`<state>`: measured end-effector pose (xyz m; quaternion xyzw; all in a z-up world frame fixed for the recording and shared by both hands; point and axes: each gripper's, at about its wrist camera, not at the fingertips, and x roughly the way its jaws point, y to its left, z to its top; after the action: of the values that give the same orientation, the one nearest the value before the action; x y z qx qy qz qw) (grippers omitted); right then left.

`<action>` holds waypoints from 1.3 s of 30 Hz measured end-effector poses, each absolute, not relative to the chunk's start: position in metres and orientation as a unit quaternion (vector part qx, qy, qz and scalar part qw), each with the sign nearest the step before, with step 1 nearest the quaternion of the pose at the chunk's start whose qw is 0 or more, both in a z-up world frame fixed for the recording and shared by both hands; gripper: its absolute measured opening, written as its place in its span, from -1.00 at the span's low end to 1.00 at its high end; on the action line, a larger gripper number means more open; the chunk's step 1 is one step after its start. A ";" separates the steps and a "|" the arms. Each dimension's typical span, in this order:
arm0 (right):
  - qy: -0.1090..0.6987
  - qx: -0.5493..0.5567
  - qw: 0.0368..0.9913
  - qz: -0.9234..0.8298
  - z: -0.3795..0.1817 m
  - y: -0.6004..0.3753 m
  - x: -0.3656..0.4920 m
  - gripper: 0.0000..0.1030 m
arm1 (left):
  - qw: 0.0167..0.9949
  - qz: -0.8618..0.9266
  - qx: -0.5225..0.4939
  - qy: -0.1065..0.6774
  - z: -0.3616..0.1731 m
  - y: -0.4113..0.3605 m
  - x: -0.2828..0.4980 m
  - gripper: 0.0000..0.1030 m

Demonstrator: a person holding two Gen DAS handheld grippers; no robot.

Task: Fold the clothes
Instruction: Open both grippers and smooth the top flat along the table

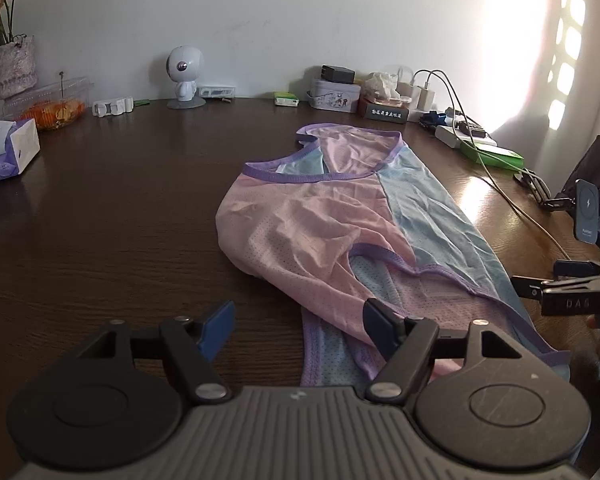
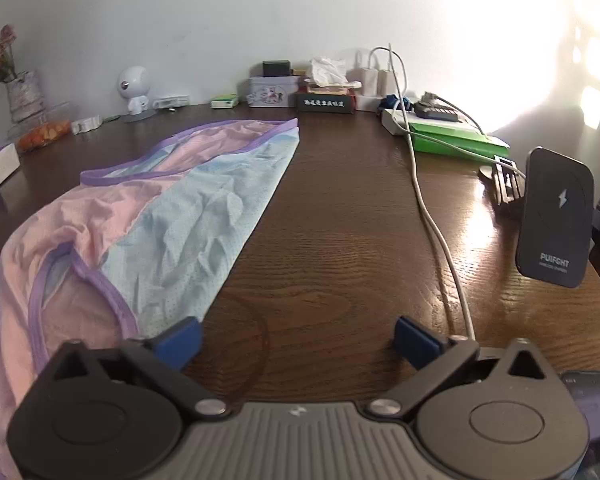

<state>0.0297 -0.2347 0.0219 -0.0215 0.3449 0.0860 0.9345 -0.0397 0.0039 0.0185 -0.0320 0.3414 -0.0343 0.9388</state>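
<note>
A pink and light blue mesh tank top [image 1: 340,216] with purple trim lies partly folded on the dark wooden table [image 1: 120,220]; the pink half is laid over toward the blue. My left gripper [image 1: 300,330] is open above the garment's near edge, its right finger over the pink cloth, nothing held. In the right wrist view the tank top [image 2: 148,216] lies to the left. My right gripper [image 2: 296,340] is open over bare wood beside the blue side, its left pad [image 2: 182,340] near the hem. The right gripper's fingers [image 1: 540,286] show at the left view's right edge.
Along the back wall stand a vase of flowers [image 1: 14,64], a tissue box [image 1: 8,148], a white robot figure [image 1: 184,76], a tin [image 1: 334,94], chargers and a green book [image 2: 456,140]. A white cable [image 2: 432,216] runs down the table. A black charger stand [image 2: 554,220] is at right.
</note>
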 end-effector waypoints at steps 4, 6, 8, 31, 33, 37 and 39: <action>0.341 -0.020 0.936 0.085 0.025 -0.238 0.024 1.00 | 0.937 -0.024 -0.028 0.346 0.017 0.004 -0.038 0.54; 0.341 -0.022 0.936 0.083 0.026 -0.239 0.022 1.00 | 0.936 -0.022 -0.030 0.350 0.015 0.008 -0.039 0.60; 0.341 -0.022 0.936 0.083 0.027 -0.239 0.021 1.00 | 0.933 -0.021 -0.033 0.358 0.012 0.012 -0.038 0.64; 0.341 -0.021 0.936 0.084 0.027 -0.239 0.022 1.00 | 0.929 -0.042 -0.024 0.368 0.003 0.003 -0.048 0.55; 0.341 -0.021 0.936 0.085 0.027 -0.238 0.022 1.00 | 0.930 -0.046 -0.023 0.363 0.003 0.001 -0.051 0.41; 0.340 -0.022 0.936 0.087 0.026 -0.239 0.021 1.00 | 0.933 -0.053 -0.021 0.354 0.002 -0.003 -0.058 0.10; 0.350 -0.033 0.930 0.103 0.030 -0.241 0.020 0.98 | 0.935 -0.056 -0.020 0.349 0.001 -0.005 -0.062 -0.30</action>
<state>0.0200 -0.2410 0.0299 -0.0327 0.3502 0.1027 0.9305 -0.0619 -0.0051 0.0009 -0.0203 0.3494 -0.0561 0.9351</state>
